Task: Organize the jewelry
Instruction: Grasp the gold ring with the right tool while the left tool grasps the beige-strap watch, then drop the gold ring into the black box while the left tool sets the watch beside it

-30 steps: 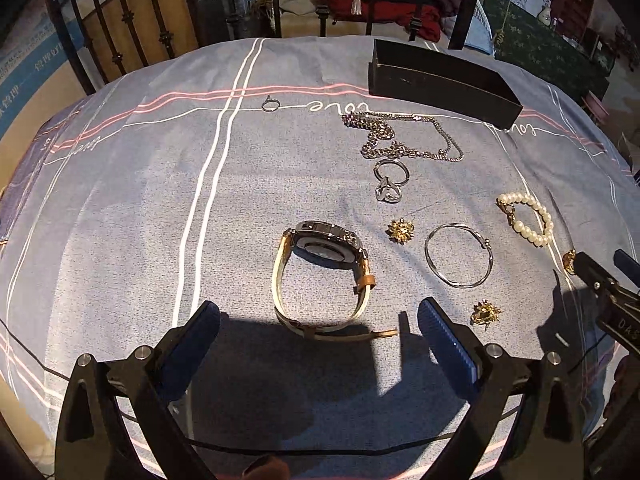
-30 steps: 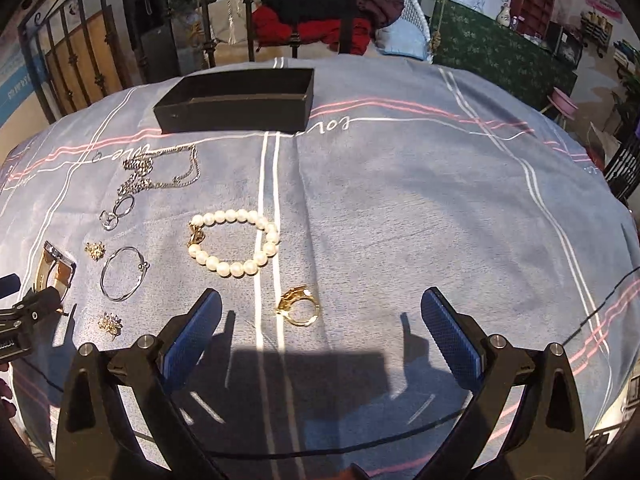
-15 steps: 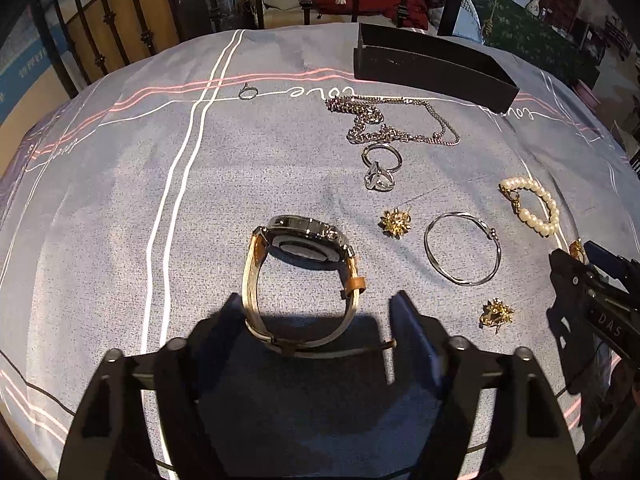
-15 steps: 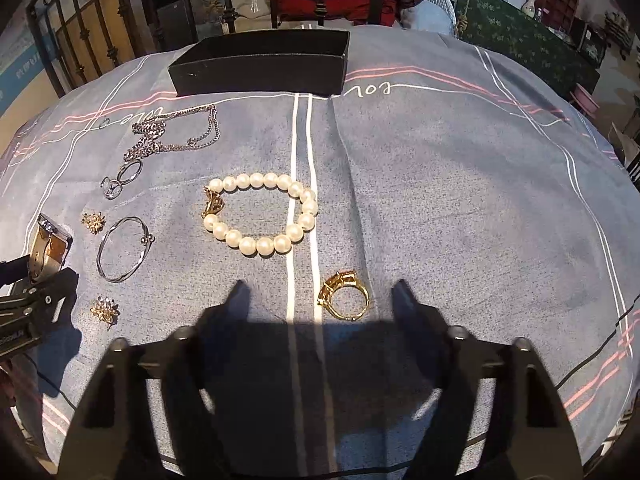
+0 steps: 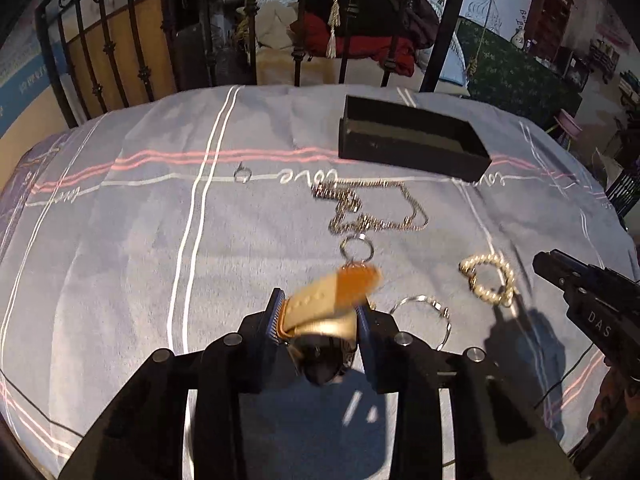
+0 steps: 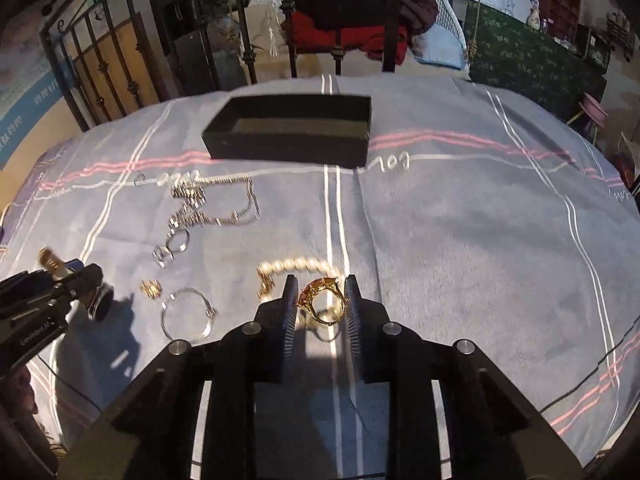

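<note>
My left gripper (image 5: 318,322) has just been closing, and its pads now pinch the watch (image 5: 324,344) by the strap, the tan band sticking up blurred between the fingers and the dark case hanging just below them. The watch is clear of the grey striped cloth (image 5: 120,260). My right gripper (image 6: 320,304) has likewise been closing, and its ribbed pads clamp the gold ring (image 6: 322,300) from both sides, the ring upright with its stone to the left and lifted off the cloth.

Just beyond the right gripper lies the pearl bracelet (image 6: 296,266), partly hidden behind the fingertips. Left of it, the silver bangle (image 6: 186,314) lies flat, with a small gold brooch (image 6: 151,289) near its far left edge. Farther away sit two linked silver rings (image 6: 172,246), then the tangled silver chain (image 6: 216,206). A small silver ring (image 5: 242,175) lies alone, well to the left of the chain in the left wrist view. The open black box (image 6: 288,132) stands at the far side of the cloth, beyond the chain, nothing visible inside.
</note>
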`<move>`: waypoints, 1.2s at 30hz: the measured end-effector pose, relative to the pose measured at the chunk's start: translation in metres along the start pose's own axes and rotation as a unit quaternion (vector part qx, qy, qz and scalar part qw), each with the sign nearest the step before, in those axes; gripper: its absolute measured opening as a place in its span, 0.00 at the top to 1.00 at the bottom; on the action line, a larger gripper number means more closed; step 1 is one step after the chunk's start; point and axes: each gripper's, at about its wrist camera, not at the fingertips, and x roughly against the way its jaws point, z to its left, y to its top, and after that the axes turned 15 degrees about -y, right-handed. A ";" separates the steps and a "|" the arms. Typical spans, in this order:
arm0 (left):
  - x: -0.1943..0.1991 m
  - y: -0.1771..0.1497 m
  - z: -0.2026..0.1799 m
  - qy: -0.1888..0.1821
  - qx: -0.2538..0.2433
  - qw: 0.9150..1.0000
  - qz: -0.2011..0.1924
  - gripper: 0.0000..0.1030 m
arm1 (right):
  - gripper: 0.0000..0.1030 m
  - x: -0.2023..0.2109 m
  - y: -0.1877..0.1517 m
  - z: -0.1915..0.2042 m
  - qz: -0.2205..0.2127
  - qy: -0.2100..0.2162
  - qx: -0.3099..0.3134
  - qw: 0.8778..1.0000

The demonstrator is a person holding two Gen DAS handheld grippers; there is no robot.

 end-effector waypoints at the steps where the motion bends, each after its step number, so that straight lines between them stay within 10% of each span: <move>1: -0.002 0.012 -0.005 0.001 -0.008 1.000 -0.006 0.68 | 0.76 0.003 0.013 0.003 -0.011 0.000 0.002 1.000; 13: -0.055 0.135 -0.034 -0.016 -0.041 0.999 -0.027 0.68 | 0.76 -0.039 0.126 0.028 -0.029 0.024 -0.002 0.999; 22: -0.096 0.163 -0.016 0.025 -0.041 0.999 -0.009 0.65 | 0.75 -0.097 0.164 0.052 -0.011 0.009 0.015 1.000; 25: -0.101 0.165 -0.011 0.066 -0.044 0.997 -0.002 0.44 | 0.32 -0.106 0.165 0.052 -0.013 -0.014 0.001 1.000; 28: -0.093 0.167 -0.003 0.095 -0.039 0.994 -0.022 0.18 | 0.28 -0.107 0.165 0.045 -0.020 -0.017 -0.012 1.000; 36: -0.050 0.153 -0.006 0.072 -0.033 0.996 -0.034 0.06 | 0.22 -0.060 0.150 0.029 -0.061 -0.025 0.001 0.998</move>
